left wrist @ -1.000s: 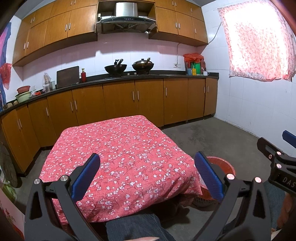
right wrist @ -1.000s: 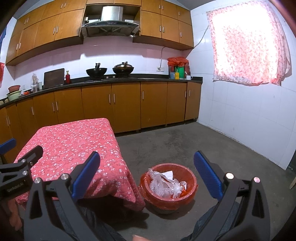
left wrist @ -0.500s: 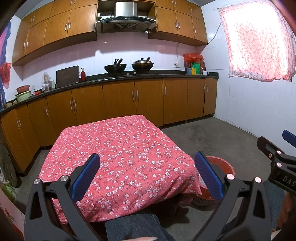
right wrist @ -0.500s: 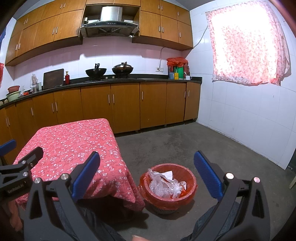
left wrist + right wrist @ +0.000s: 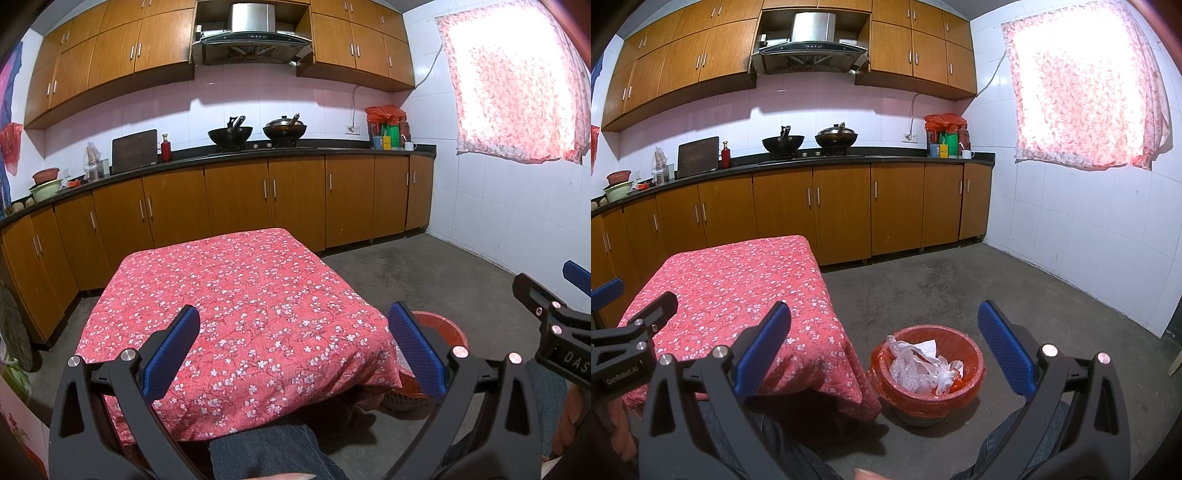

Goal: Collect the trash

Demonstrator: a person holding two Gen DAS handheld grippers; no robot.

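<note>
A red-lined trash basket (image 5: 975,363) stands on the floor right of the table and holds crumpled clear and white plastic trash (image 5: 921,365). In the left wrist view only its rim (image 5: 439,323) shows past the table corner. My left gripper (image 5: 293,345) is open and empty, held above the near edge of the table with the red floral cloth (image 5: 236,295). My right gripper (image 5: 884,345) is open and empty, held above and in front of the basket. Each gripper shows at the edge of the other's view.
The table (image 5: 738,280) carries only its cloth. Wooden cabinets (image 5: 236,199) run along the back and left walls under a black counter with woks (image 5: 231,133). Bare concrete floor (image 5: 960,288) lies to the right, bounded by a white tiled wall (image 5: 1089,236). My knees are below.
</note>
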